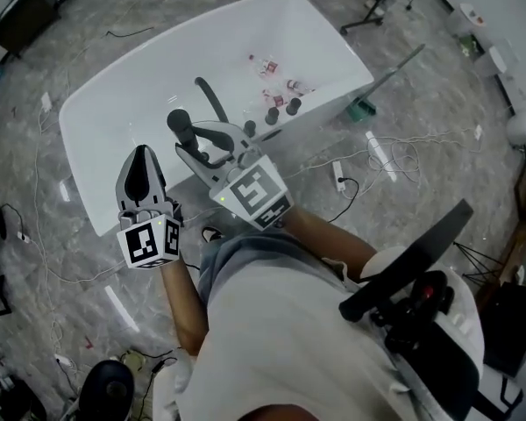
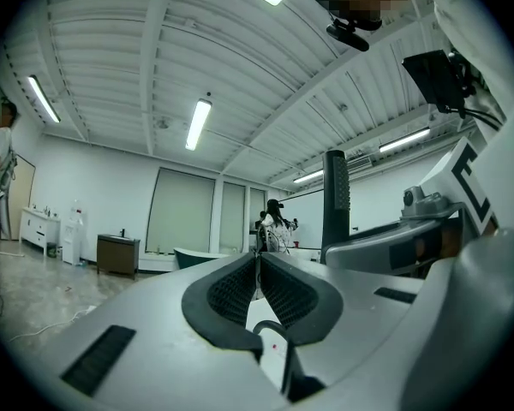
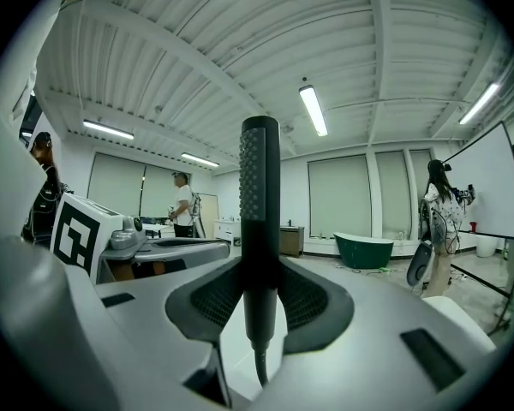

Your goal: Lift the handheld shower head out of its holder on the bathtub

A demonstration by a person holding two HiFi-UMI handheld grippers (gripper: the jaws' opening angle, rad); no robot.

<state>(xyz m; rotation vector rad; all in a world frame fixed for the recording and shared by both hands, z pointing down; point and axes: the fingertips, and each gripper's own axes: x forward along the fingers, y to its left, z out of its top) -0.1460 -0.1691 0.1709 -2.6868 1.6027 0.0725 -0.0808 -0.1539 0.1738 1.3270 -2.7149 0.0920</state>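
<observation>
The dark, stick-shaped shower head (image 3: 260,221) stands upright between the pads of my right gripper (image 3: 259,302), which is shut on its handle. Its hose (image 3: 259,368) hangs below the jaws. In the head view the shower head (image 1: 180,124) is held above the near rim of the white bathtub (image 1: 105,139), in my right gripper (image 1: 195,147). My left gripper (image 1: 141,154) hovers just left of it, shut, with nothing between its pads (image 2: 240,291). The left gripper view shows the shower head (image 2: 335,199) upright at the right.
Dark tap knobs (image 1: 272,115) line the tub rim beyond my right gripper, and small bottles (image 1: 267,65) lie inside the tub. Cables and a power strip (image 1: 339,175) cross the floor. People stand farther off in the room, near a green bathtub (image 3: 368,251).
</observation>
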